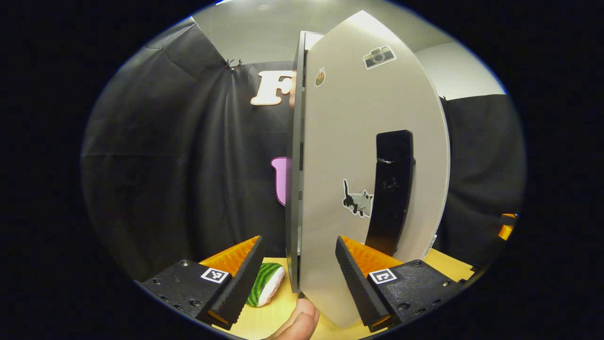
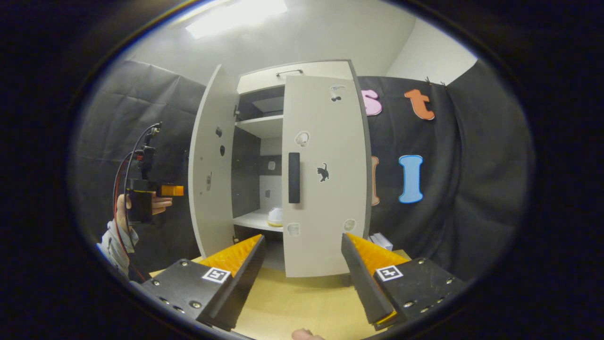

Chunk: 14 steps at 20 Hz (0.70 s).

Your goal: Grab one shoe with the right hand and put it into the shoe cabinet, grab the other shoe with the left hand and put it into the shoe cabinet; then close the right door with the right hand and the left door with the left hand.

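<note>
Only smooth, flat cabinet doors [image 2: 325,174]

I work in a staged recording booth: black cloth [image 2: 472,156] hangs behind at three o'clock, a stickered shoe cabinet [image 2: 325,179] stands at twelve on a wooden table [image 2: 292,302], under a ceiling light [image 2: 236,14].

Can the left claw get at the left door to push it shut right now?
Probably yes: the left claw is open with the left door edge between its fingers, nothing between. The right door looks already closed.
</note>
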Motion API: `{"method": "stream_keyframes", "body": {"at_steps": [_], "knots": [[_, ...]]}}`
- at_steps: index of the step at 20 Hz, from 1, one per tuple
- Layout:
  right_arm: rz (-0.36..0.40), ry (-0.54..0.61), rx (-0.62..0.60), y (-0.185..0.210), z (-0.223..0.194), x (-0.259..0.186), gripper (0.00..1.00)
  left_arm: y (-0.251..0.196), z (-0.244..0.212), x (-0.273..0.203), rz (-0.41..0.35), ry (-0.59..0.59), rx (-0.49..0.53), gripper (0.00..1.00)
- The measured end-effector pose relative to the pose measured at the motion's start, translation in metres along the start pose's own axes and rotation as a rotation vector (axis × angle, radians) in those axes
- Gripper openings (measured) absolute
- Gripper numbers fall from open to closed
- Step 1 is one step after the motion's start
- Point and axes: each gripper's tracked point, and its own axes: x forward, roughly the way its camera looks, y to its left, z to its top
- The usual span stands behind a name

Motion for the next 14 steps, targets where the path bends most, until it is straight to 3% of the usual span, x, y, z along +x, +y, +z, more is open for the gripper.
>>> {"method": "stream_keyframes", "body": {"at_steps": [3,4,7,9,10,11,14], "knots": [[-0.02,0.012,-0.004,-0.007,-0.007,0.003,0.96,-0.028,0.001,0.017,-0.04,0.035,-0.022,0.87],[-0.025,0.015,-0.007,-0.008,-0.009,0.004,0.96,-0.039,0.001,0.024,-0.045,0.045,-0.015,0.93],[-0.051,0.021,-0.016,-0.014,-0.014,0.006,0.96,-0.068,-0.007,0.023,-0.049,0.074,-0.058,0.93],[-0.037,0.023,-0.008,-0.012,-0.014,0.007,0.96,-0.072,-0.008,0.02,-0.026,0.061,-0.042,0.89],[-0.033,0.024,-0.001,-0.013,-0.014,0.007,0.96,-0.075,-0.008,0.019,-0.024,0.054,-0.035,0.99],[-0.035,0.026,0.002,-0.015,-0.015,0.005,0.96,-0.079,-0.008,0.014,-0.031,0.052,-0.021,0.89],[-0.057,0.02,0.002,-0.024,-0.013,0.002,0.96,-0.091,-0.004,0.0,-0.022,0.042,0.01,0.94]]}}
